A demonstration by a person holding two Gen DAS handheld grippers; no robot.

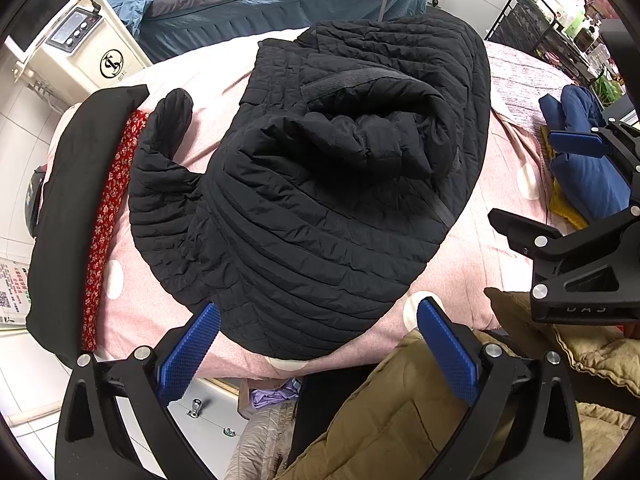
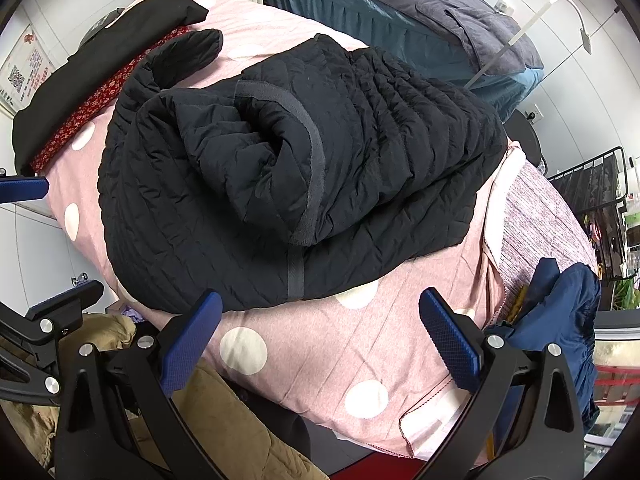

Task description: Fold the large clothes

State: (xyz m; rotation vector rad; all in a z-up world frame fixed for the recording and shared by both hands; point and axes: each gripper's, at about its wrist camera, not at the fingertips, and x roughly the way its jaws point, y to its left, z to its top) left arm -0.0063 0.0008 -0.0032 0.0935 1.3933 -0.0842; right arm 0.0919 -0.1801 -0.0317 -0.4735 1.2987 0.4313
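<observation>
The jacket (image 2: 248,168) is matt black quilted cloth, puffy and creased, with a dull woven band along its edge. The bed cover (image 2: 320,344) beneath is soft pink cotton-like cloth with pale dots. Each hand-held gripper, left (image 1: 318,344) and right (image 2: 320,336), is matt black plastic with rough knurled blue pads (image 2: 450,344) and shiny metal screws.

Blk quilted jacket (image 1: 312,184) bunched on pink bedspread (image 1: 472,248).

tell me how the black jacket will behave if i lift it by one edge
The black jacket looks quilted and puffy, so it is probably light for its bulk. It will likely flop and unfold, since the loose sleeve trails aside. Its smooth shell may slip between the pads.
</observation>
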